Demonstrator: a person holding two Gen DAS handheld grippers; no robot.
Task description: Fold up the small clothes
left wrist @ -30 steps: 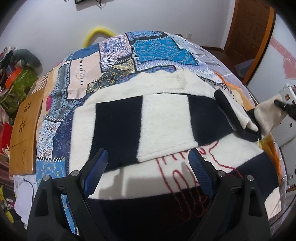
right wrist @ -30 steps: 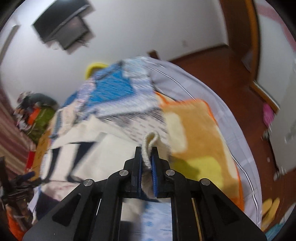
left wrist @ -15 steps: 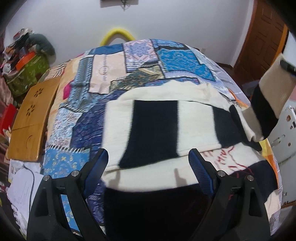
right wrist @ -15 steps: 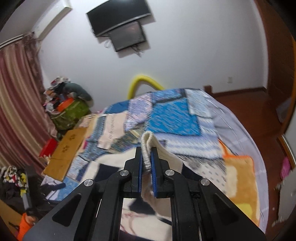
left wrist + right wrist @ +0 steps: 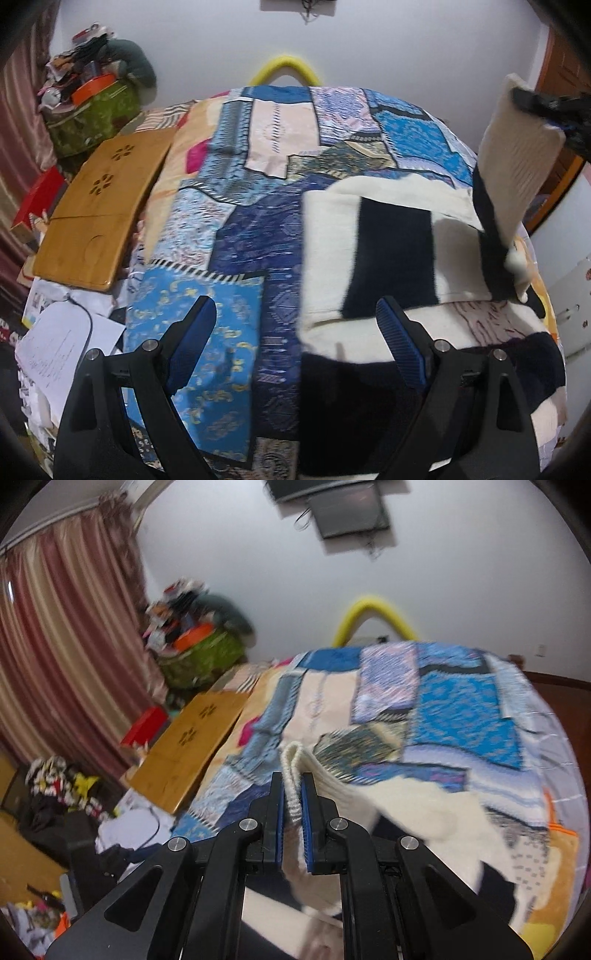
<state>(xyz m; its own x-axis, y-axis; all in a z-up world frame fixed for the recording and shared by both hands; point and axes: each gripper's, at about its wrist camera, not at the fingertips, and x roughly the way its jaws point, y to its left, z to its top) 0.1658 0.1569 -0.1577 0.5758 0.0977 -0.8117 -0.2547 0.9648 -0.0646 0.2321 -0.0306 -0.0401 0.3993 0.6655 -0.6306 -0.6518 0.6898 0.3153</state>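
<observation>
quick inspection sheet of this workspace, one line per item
surface: bed under a patchwork quilt, mostly blue panels.
job's things: cream and navy sweater lies flat on the quilt; its sleeve is lifted off the bed, cuff pinched.
clutter: wooden lap tray at the bed's edge; loose papers; green bag heaped with items; clothes pile on the floor.
grippers: left gripper open, above the sweater's near edge, holding nothing; right gripper shut on the sleeve cuff.
cables: a dark cord across the papers.
surroundings: white wall, wall-mounted TV, striped curtain, yellow curved tube behind the bed.
</observation>
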